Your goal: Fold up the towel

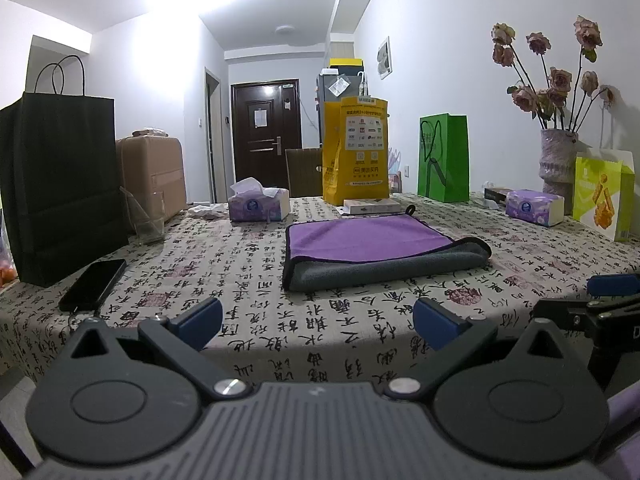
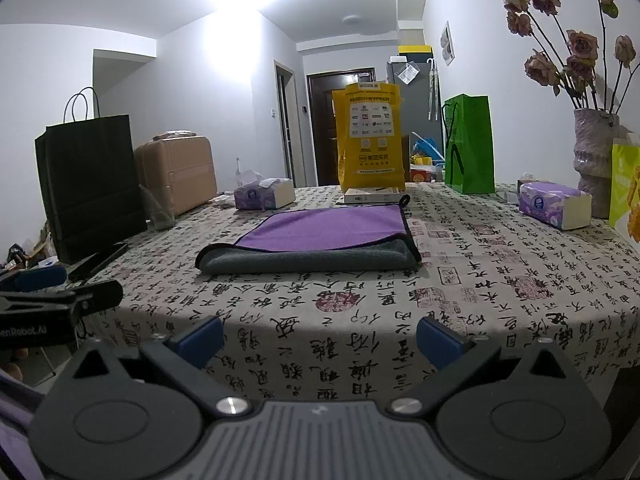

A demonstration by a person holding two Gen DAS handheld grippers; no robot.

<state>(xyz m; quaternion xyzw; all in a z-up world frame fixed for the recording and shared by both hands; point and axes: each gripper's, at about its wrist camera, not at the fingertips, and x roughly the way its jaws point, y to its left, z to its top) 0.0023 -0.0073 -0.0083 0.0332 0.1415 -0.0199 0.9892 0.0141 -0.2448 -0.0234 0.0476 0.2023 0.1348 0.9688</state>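
A purple and grey towel (image 1: 368, 246) lies folded flat on the patterned tablecloth (image 1: 280, 300), purple side up with a grey band along its near edge; it also shows in the right wrist view (image 2: 320, 236). My left gripper (image 1: 318, 326) is open and empty, held back at the table's near edge, well short of the towel. My right gripper (image 2: 320, 338) is open and empty, also at the near edge, apart from the towel. Each gripper shows at the edge of the other's view.
A black paper bag (image 1: 60, 184), a phone (image 1: 94, 284) and a glass (image 1: 146, 216) stand at left. Tissue packs (image 1: 260, 204) (image 2: 554, 204), a yellow bag (image 1: 356, 152), a green bag (image 1: 444, 158), a flat box (image 1: 372, 206) and a flower vase (image 1: 558, 164) ring the towel.
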